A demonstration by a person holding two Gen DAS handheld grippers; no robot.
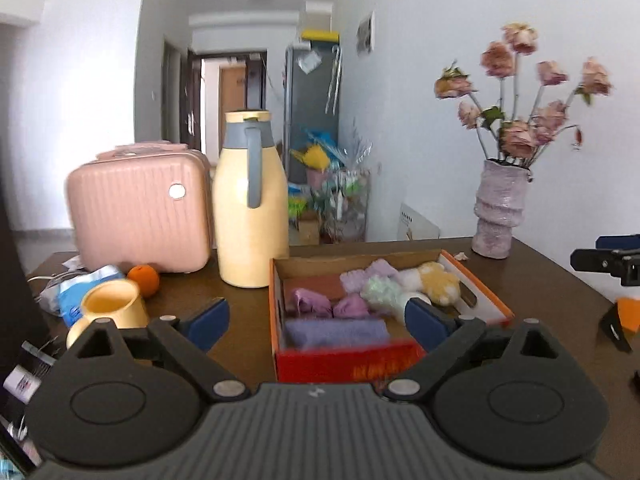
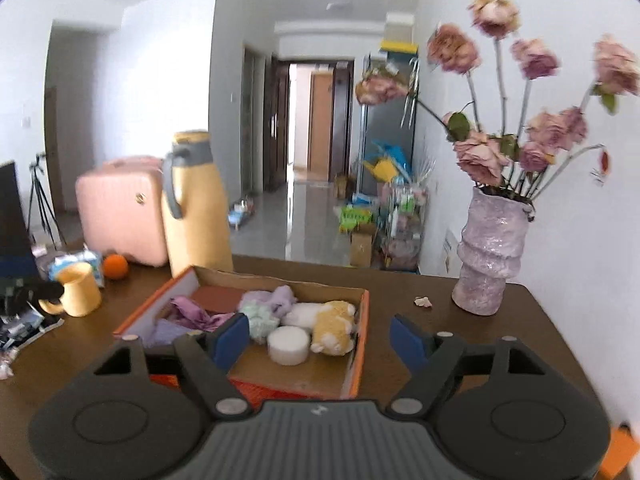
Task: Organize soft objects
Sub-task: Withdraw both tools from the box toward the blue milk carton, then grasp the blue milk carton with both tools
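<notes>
Blue pads: we see the left gripper (image 1: 316, 320) with jaws spread wide and nothing between them; the right gripper (image 2: 320, 338) is likewise apart and empty.
Box: the orange cardboard box (image 2: 362, 320) sits on the brown table (image 2: 500, 344) at twelve o'clock of both grippers, just past the fingertips.
Folded cloth: the lilac towel (image 1: 336, 332) lies at the box's near end; limp and light, so we would pinch a thick fold.
Plush dog: the yellow-and-white plush dog (image 2: 334, 326) lies at the box's right wall; squashy, so we would grip its body.
Foam puck: the white round pad (image 2: 289, 345) is beside the dog; light, takes a grip across its sides.
Fluffy balls: the pale green pompom (image 2: 260, 318) looks slippery-fluffy.
Hazard: the vase (image 2: 490, 254) at two o'clock looks tippable.
</notes>
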